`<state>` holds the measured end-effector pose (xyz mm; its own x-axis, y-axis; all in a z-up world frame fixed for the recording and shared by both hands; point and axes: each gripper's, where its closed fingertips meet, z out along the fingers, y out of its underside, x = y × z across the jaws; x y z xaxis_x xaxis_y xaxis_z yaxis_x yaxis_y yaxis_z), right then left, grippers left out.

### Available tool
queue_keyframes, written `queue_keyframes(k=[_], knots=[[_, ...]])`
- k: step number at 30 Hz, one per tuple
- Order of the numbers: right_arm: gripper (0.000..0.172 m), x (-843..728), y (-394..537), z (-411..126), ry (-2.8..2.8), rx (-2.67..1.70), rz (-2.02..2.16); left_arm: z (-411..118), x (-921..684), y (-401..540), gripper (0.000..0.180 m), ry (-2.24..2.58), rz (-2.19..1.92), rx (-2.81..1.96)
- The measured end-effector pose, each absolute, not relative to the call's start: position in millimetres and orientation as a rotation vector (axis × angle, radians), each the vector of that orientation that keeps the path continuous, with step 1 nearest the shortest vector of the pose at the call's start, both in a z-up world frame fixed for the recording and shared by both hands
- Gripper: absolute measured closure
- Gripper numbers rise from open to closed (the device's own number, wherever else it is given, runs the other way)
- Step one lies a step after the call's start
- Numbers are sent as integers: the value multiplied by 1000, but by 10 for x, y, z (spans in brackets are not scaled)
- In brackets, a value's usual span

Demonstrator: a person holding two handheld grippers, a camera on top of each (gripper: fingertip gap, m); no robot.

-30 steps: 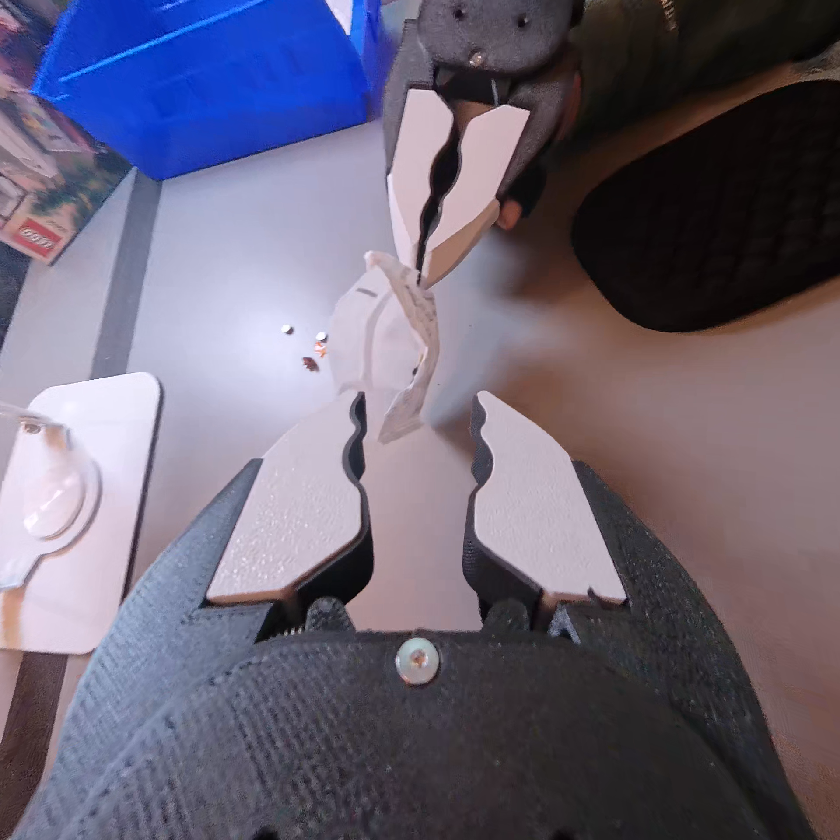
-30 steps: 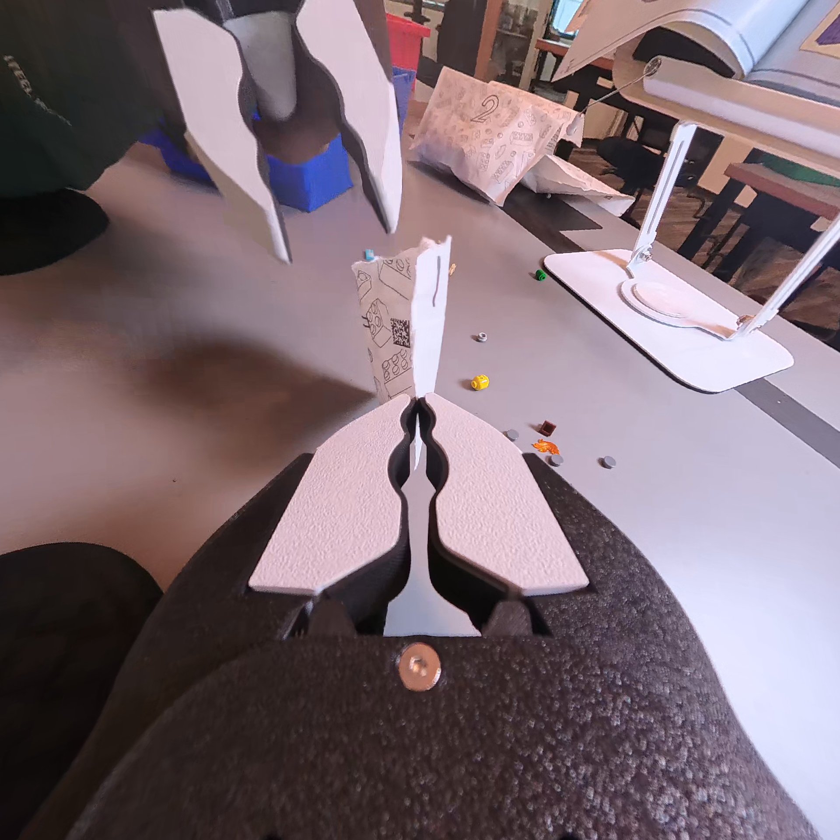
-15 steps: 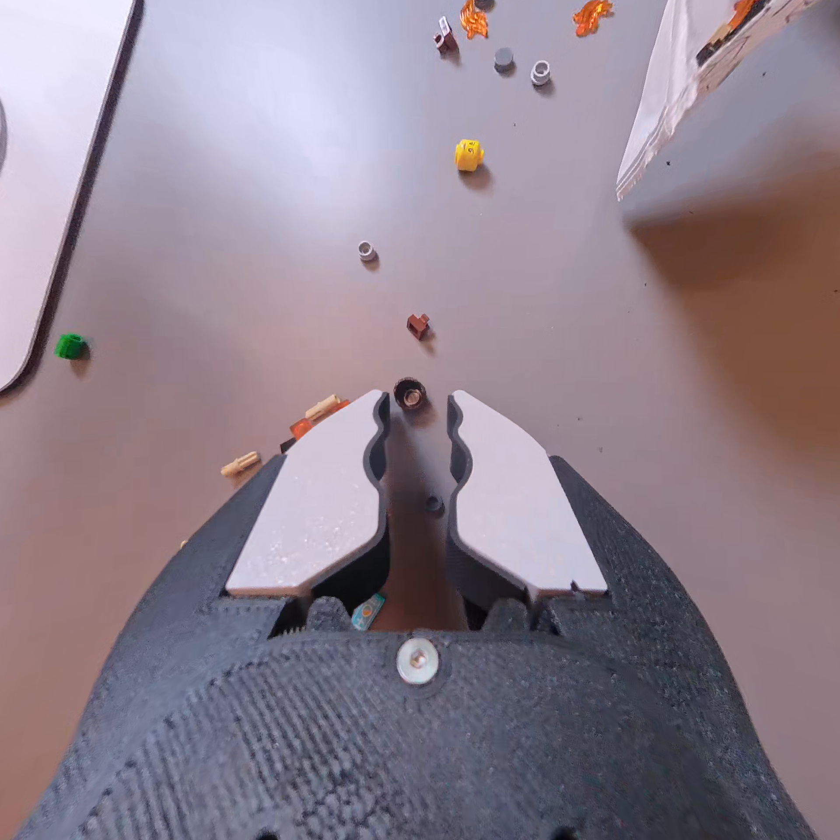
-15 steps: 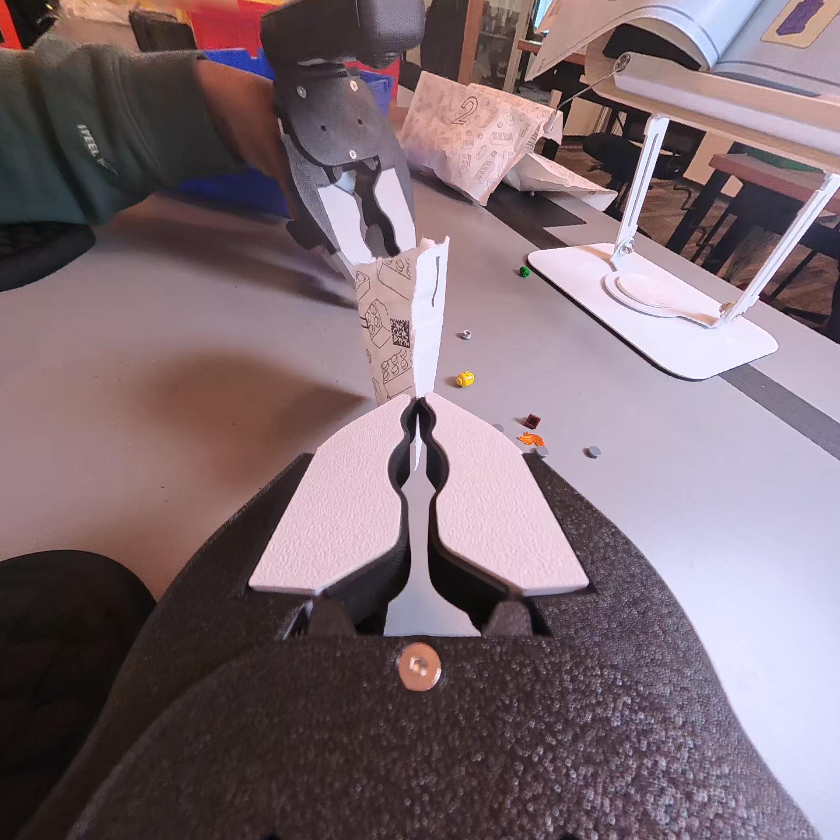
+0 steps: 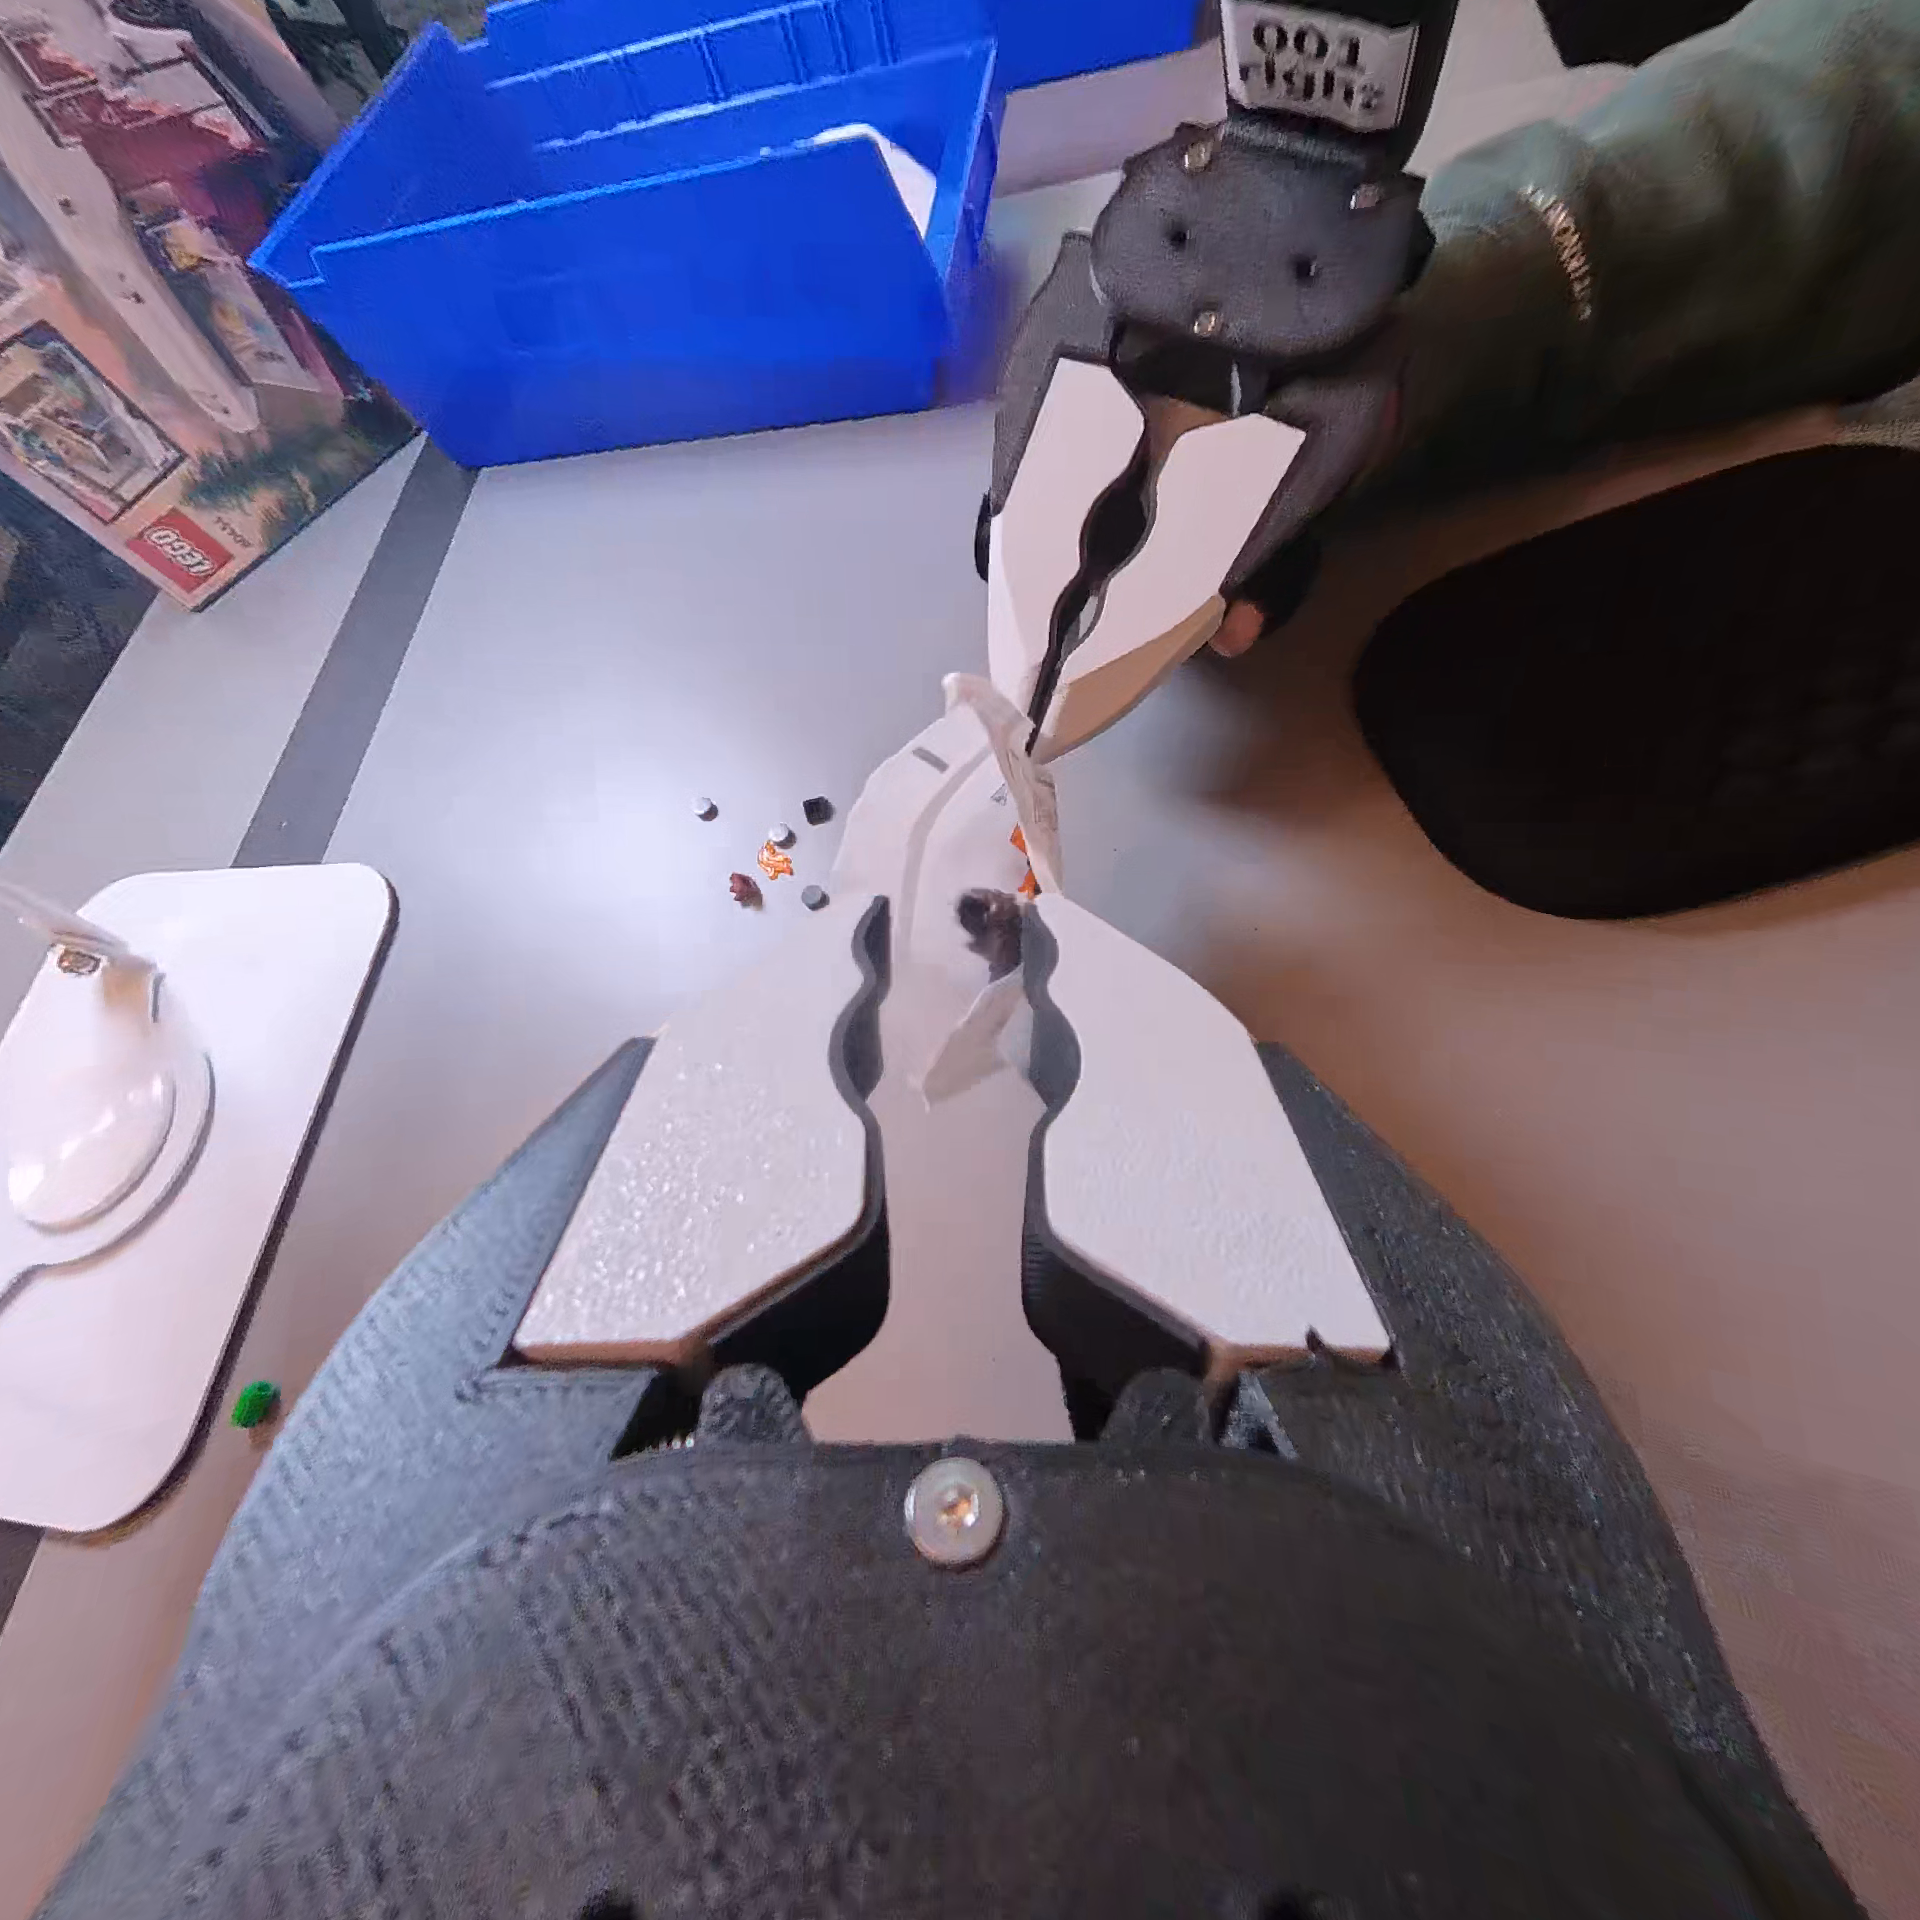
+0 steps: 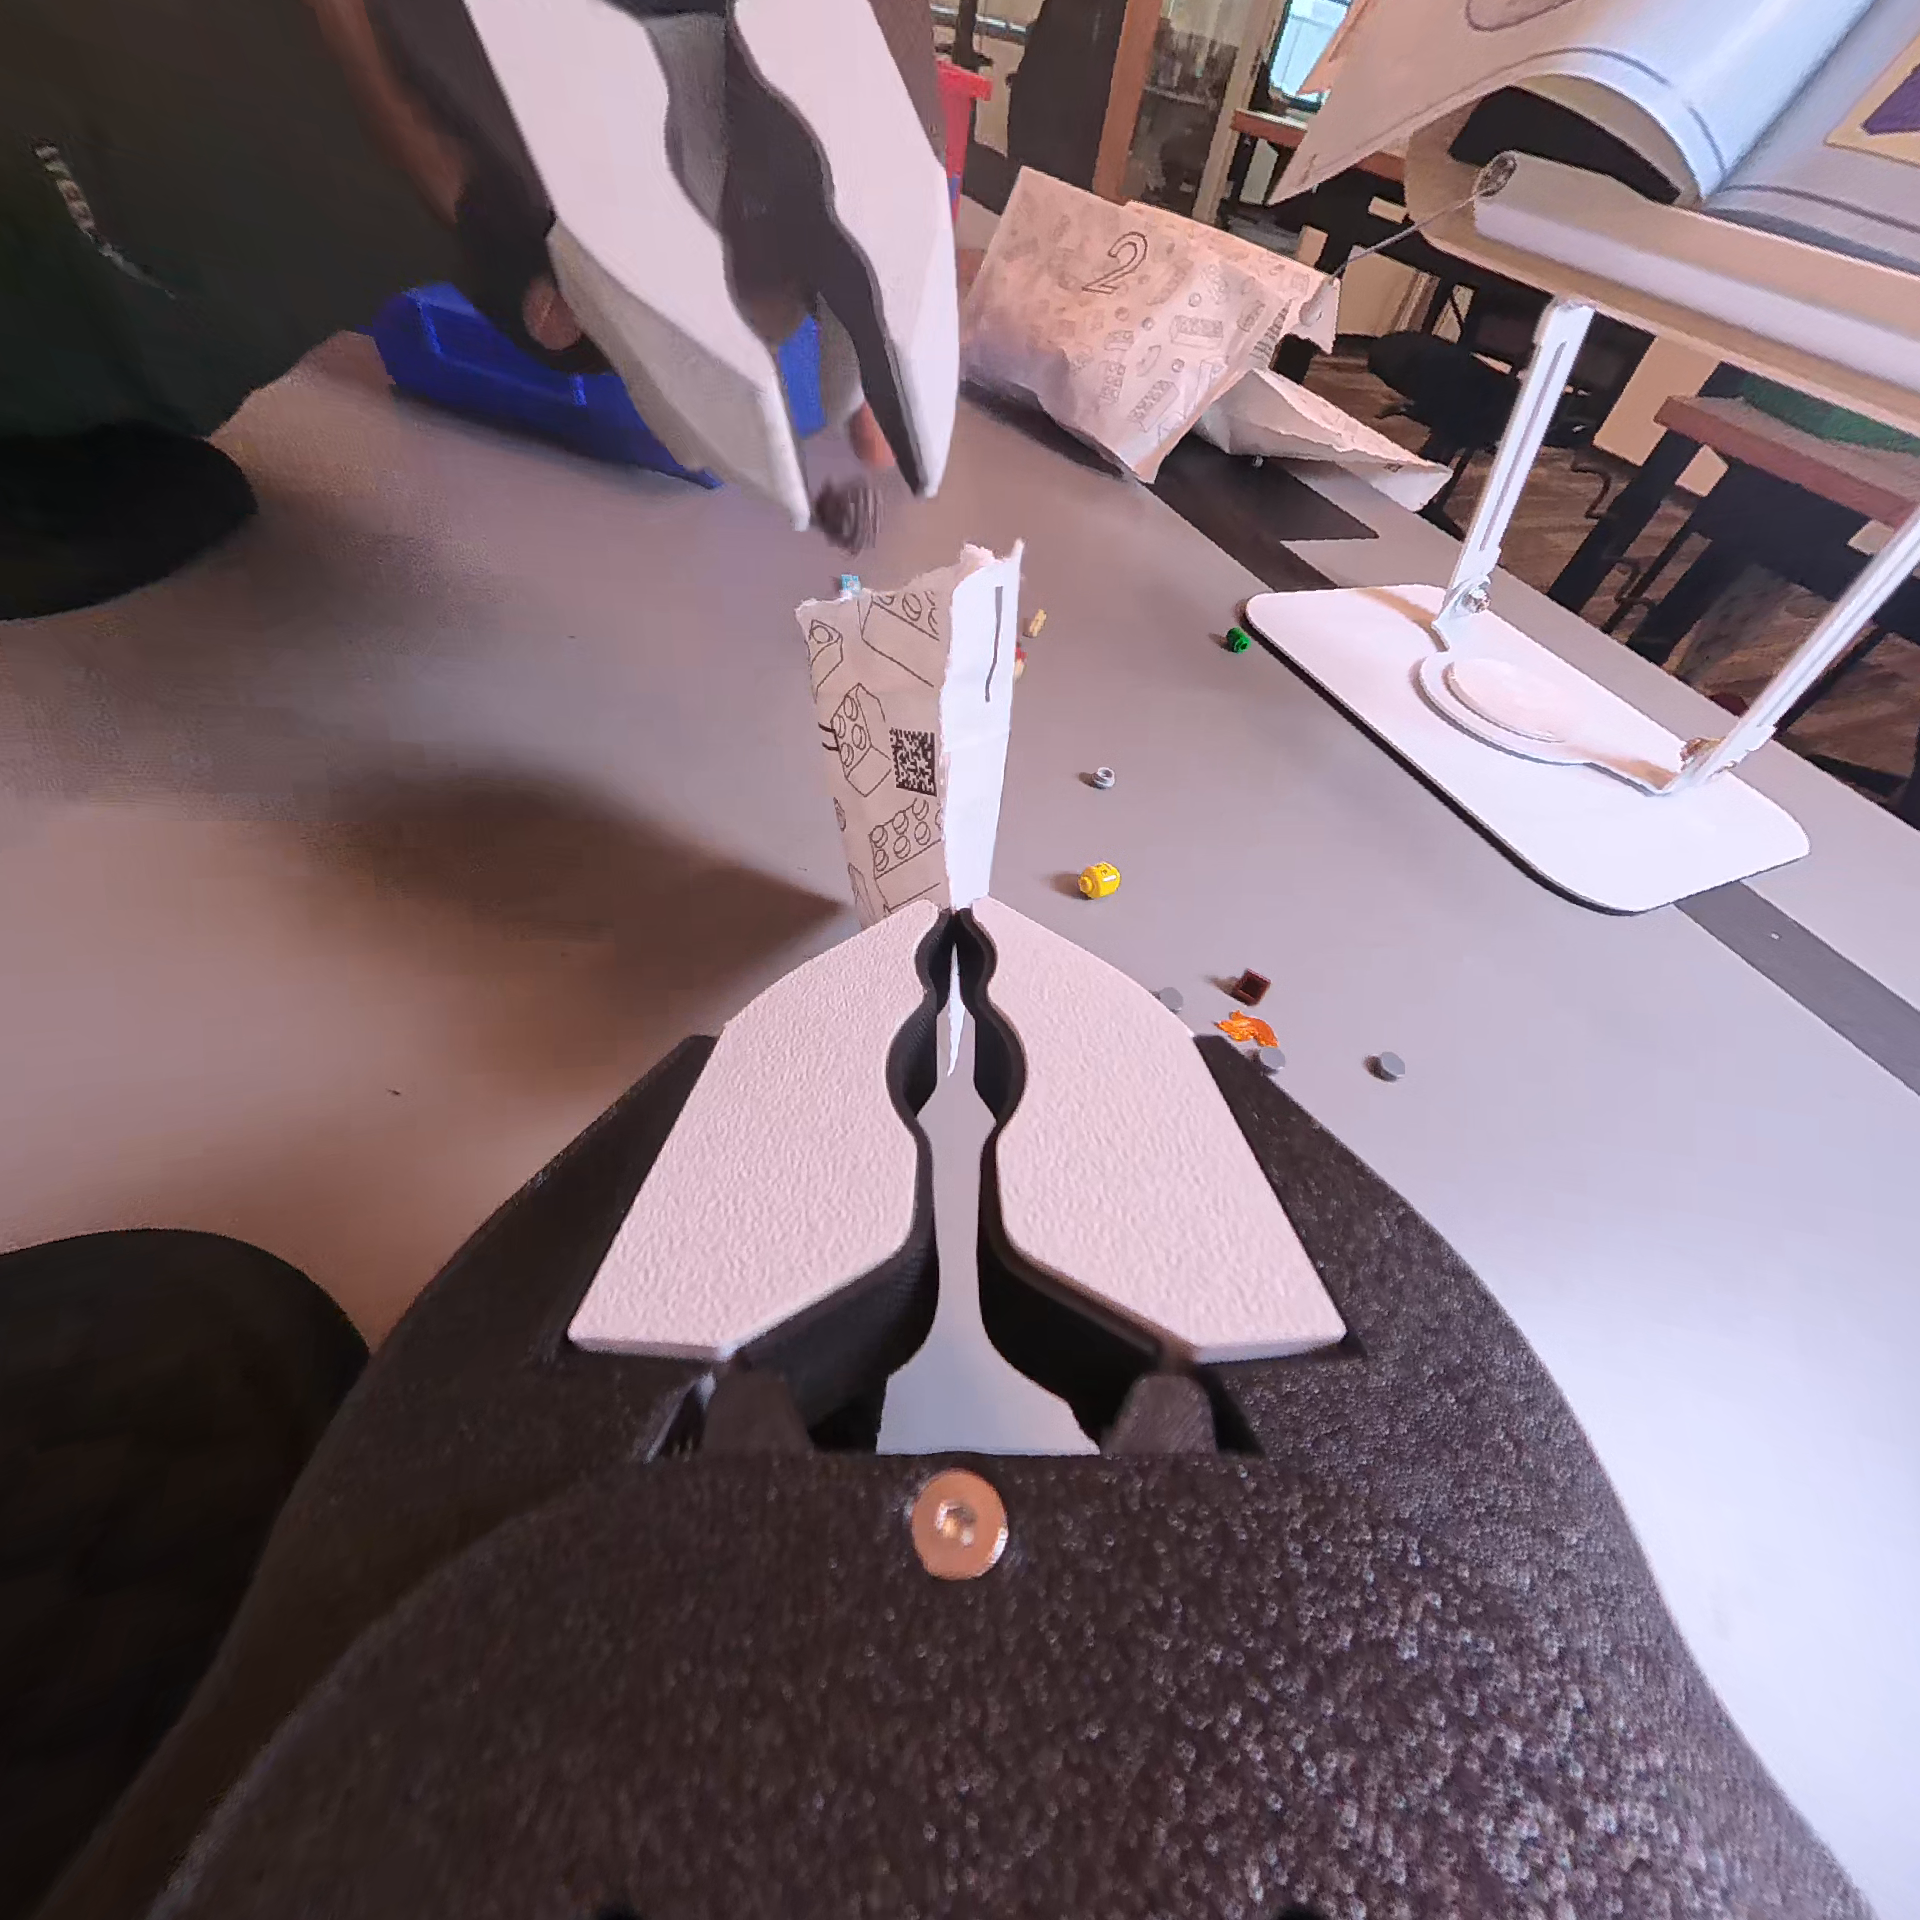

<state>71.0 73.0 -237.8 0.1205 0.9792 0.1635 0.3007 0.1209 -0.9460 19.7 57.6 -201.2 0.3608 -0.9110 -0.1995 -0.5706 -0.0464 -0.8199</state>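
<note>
Where the grey tabletop (image 6: 1558, 1299) runs back toward the room, a darker stripe (image 6: 1808, 966) crosses it, and small toy-brick parts lie scattered: a yellow minifigure head (image 6: 1098, 881), a brown square piece (image 6: 1253, 985), an orange flame piece (image 6: 1247, 1029), grey round studs (image 6: 1386, 1064) and a green stud (image 6: 1236, 640). A white stand base (image 6: 1538, 769) sits on the right of the right wrist view.

Only the right wrist view shows the room: wooden tables, dark chair legs, torn printed paper bags (image 6: 1132, 312) lying further back, and an open booklet (image 6: 1662, 94) on the stand. Only the left wrist view shows the blue bins (image 5: 644, 270) in full, a boxed toy-brick set (image 5: 135, 312) at the table's edge, and a dark green sleeve (image 5: 1662, 239).

The right gripper (image 6: 954, 914) has its fingers pressed together on the lower edge of a small torn paper bag (image 6: 904, 748), held upright above the table. The left gripper (image 5: 954, 925) hangs just over the bag's open top, fingers narrowly apart, with a small dark brown round piece (image 5: 987, 925) at its tips against the right fingertip; motion blur leaves it unclear whether both pads press on it.
</note>
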Motion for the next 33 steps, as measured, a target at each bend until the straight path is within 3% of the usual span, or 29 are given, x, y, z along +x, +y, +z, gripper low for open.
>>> queue_keyframes(k=[4, 9, 17, 23, 26, 33], knots=[[171, 706, 718, -2379, -1378, -1370, 839, -2139, 202, 585, 145, 1354, -464, -1750], [171, 739, 786, -2364, -1349, -1389, 847, -2097, -273, 975, 150, 1120, -378, -1869], [171, 776, 850, -2340, -1317, -1406, 858, -2969, -645, 1164, 150, 1074, -318, -2218], [171, 770, 835, -2344, -1323, -1404, 860, -3059, -608, 1192, 171, 1073, -319, -2235], [171, 765, 825, -2354, -1330, -1405, 859, -2948, -589, 1221, 171, 1056, -314, -2186], [171, 755, 813, -2364, -1336, -1405, 861, -1956, 99, 837, 168, 1119, -616, -1738]])
